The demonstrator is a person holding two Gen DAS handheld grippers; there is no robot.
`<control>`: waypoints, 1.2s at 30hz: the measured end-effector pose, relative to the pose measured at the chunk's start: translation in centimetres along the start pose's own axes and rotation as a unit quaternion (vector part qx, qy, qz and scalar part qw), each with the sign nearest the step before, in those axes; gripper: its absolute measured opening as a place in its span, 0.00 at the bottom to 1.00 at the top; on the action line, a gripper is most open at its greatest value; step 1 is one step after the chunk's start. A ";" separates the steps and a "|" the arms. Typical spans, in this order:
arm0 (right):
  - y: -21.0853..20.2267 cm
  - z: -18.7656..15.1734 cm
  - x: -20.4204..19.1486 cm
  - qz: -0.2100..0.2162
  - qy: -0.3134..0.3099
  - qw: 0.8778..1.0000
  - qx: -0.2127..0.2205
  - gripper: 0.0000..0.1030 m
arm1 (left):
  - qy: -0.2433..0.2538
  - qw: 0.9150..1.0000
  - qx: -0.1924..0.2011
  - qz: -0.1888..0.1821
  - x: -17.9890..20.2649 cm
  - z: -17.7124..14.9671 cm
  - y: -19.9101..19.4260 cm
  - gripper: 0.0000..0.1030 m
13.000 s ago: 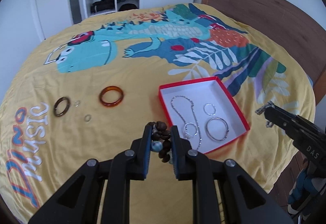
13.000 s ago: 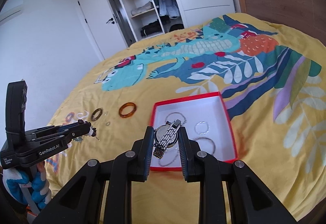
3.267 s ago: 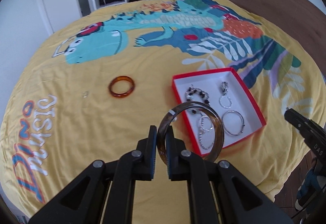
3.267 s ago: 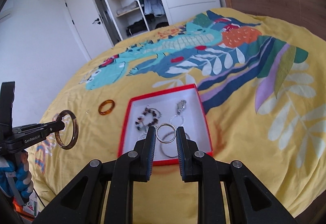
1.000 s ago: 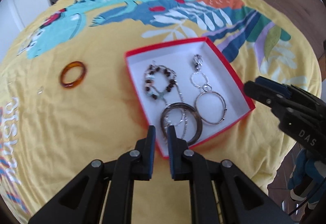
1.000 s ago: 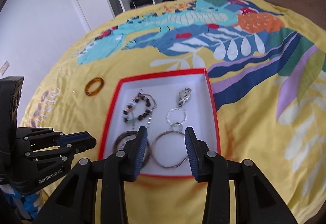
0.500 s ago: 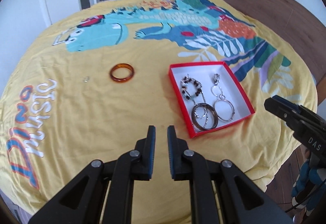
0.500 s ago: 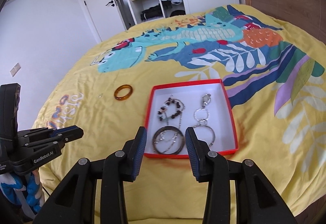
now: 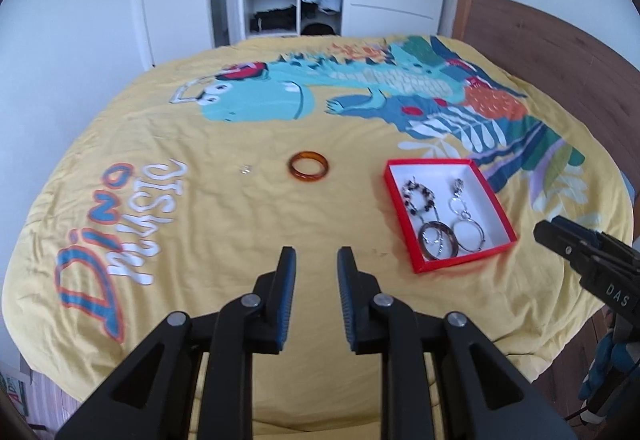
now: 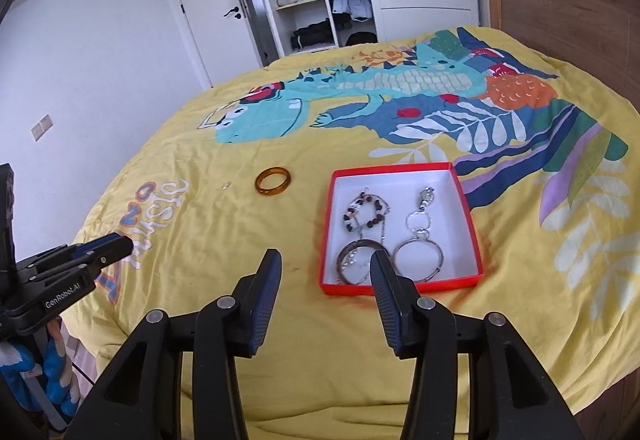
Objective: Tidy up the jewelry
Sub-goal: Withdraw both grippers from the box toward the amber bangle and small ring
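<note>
**Tech A:** Two items remain outside the red box: the amber bangle and a small ring, both lying mid-bed on the yellow bedspread, left of the box.

**Tech B:** Gripper status?

**Tech A:** Left hand-held gripper: jaws apart and opening, nothing between them. Right hand-held gripper: also apart and opening, nothing held, hovering near the box's near edge.

**Tech B:** Procedure?

**Tech A:** Recommended: approach the bangle from above, straddle one side of its rim, and close gently. The bedspread is soft, so avoid pinching fabric.

**Tech B:** Legible markings?

**Tech A:** "Dino music" on the bedspread, "GenRobot.AI" on the left unit, "DAS" on the right.
</note>
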State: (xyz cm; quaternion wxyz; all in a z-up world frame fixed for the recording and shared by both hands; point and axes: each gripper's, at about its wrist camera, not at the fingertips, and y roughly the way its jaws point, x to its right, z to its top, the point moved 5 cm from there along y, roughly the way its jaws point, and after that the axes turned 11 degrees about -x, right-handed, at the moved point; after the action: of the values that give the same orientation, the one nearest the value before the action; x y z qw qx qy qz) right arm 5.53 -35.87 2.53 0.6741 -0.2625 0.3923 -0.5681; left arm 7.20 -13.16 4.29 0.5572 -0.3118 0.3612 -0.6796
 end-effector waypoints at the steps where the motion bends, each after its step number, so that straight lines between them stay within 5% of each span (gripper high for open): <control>1: -0.1 -0.2 -0.5 0.001 -0.004 1.000 0.000 0.45 | -0.001 1.000 0.008 0.005 -0.3 -0.2 -0.6 0.26; 3: -0.2 -0.5 -1.4 0.003 -0.010 1.000 0.000 0.45 | -0.003 1.000 0.020 0.010 -0.8 -0.6 -1.5 0.35; 20: -1.0 -2.4 -7.3 0.006 -0.061 0.998 0.002 0.49 | -0.022 0.996 0.079 0.014 -3.9 -3.3 -6.0 0.35; 36: 2.5 -3.6 -8.6 0.016 -0.065 0.997 -0.032 0.50 | -0.038 0.996 0.074 0.013 -5.2 -3.8 -4.8 0.35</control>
State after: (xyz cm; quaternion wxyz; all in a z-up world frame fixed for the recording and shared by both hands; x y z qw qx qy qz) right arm 3.57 -26.62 0.49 0.6987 -0.3139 0.3695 -0.5261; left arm 2.45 -6.93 6.13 0.6007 -0.2904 0.2922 -0.6852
